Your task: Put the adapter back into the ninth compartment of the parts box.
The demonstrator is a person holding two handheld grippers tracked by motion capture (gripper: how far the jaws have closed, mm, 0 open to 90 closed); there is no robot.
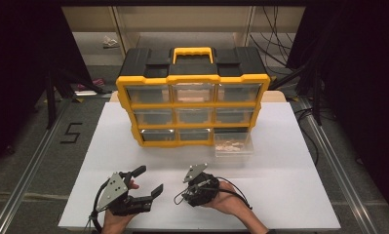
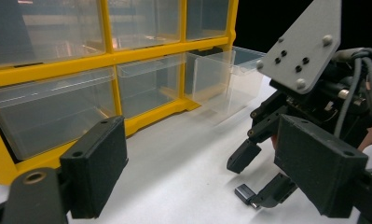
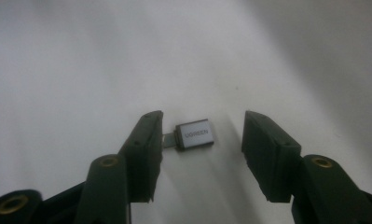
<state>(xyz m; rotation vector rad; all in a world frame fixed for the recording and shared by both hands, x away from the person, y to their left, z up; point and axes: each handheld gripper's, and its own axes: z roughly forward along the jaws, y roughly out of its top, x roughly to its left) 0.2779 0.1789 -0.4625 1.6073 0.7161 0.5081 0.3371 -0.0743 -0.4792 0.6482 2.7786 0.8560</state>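
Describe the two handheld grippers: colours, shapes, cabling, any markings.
Both are black. The left gripper and right gripper each have two blocky jaws with matte textured pads on linkage arms with brass-coloured pivot eyelets. Each carries a grey three-cornered plate fixed with screws, and trails a thin black cable. No markings legible. Hands bare, no sleeves visible.

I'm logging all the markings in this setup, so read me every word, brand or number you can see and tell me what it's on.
"UGREEN": on the small grey adapter lying on the table between the right gripper jaws.
"5": black tape mark on the floor left of the table.
The organizer shows no readable label.
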